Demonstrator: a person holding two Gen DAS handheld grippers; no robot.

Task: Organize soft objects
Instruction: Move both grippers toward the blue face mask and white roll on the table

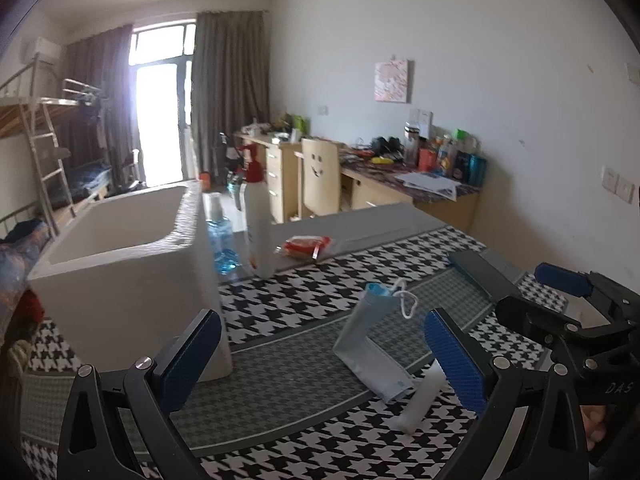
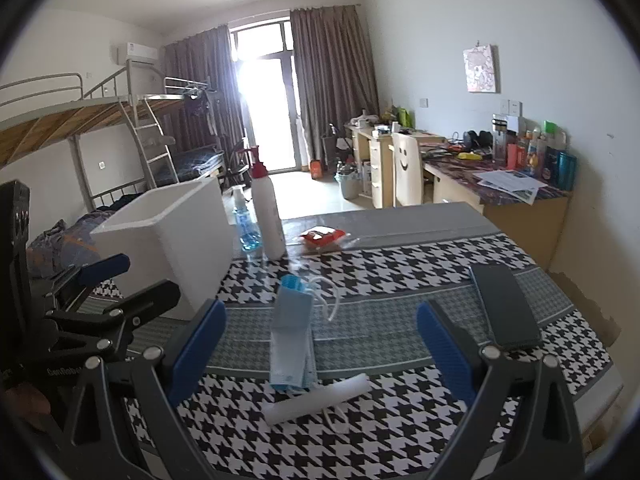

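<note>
Left claw [image 1: 320,360] and right claw [image 2: 320,352]: both spread wide, holding nothing, hovering side by side over the tabletop [image 2: 400,280]. Folded face mask [image 2: 292,344] lies between the right claw's fingers, touching a white roll [image 2: 316,398]. White foam box [image 2: 168,236] stands open-topped nearby, probably the destination.

Face mask [image 2: 291,344] mid-table [image 2: 400,280], roll [image 2: 316,398] touching its near end, box [image 2: 168,236] left, case [image 2: 504,308] right, 2 bottles [image 2: 266,216] behind.
</note>
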